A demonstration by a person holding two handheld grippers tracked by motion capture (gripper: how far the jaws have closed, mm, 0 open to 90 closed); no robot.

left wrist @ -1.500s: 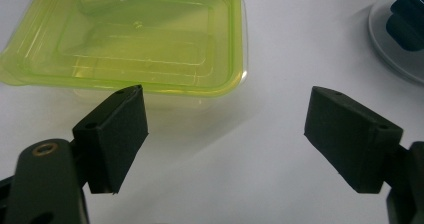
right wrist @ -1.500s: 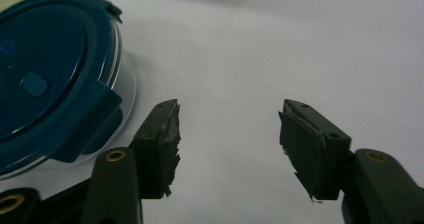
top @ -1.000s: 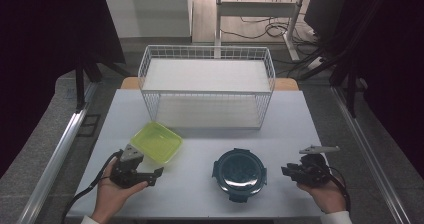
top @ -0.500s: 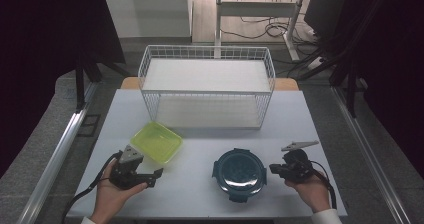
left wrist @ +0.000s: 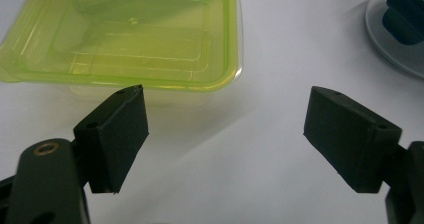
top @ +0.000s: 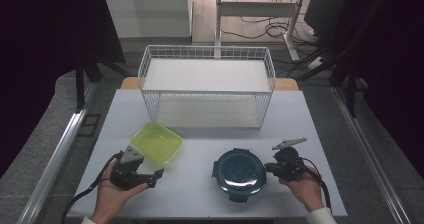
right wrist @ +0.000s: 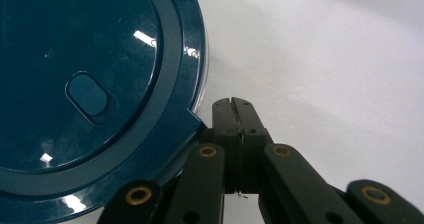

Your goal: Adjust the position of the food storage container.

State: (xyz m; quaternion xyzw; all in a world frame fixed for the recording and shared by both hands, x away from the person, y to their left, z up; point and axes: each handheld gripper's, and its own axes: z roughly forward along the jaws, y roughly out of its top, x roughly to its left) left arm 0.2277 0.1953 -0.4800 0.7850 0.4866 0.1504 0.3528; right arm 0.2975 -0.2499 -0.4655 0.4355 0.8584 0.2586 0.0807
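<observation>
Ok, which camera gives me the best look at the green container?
The left gripper view: the green container spans the upper half, showing its translucent walls, rim and empty inside, just beyond the open left gripper. The high view shows it small but places it near the table's left front, before the wire basket.

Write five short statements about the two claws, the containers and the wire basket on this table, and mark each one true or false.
1. The right claw is shut, its jaws pressed together with nothing between them. True.
2. The left claw grips the green container. False: its jaws stand open and apart from it on the bare table.
3. The round dark blue container has its lid on. True.
4. The green container sits inside the wire basket. False: it lies on the table in front of the basket.
5. The right claw sits beside the blue container's rim. True.
</observation>
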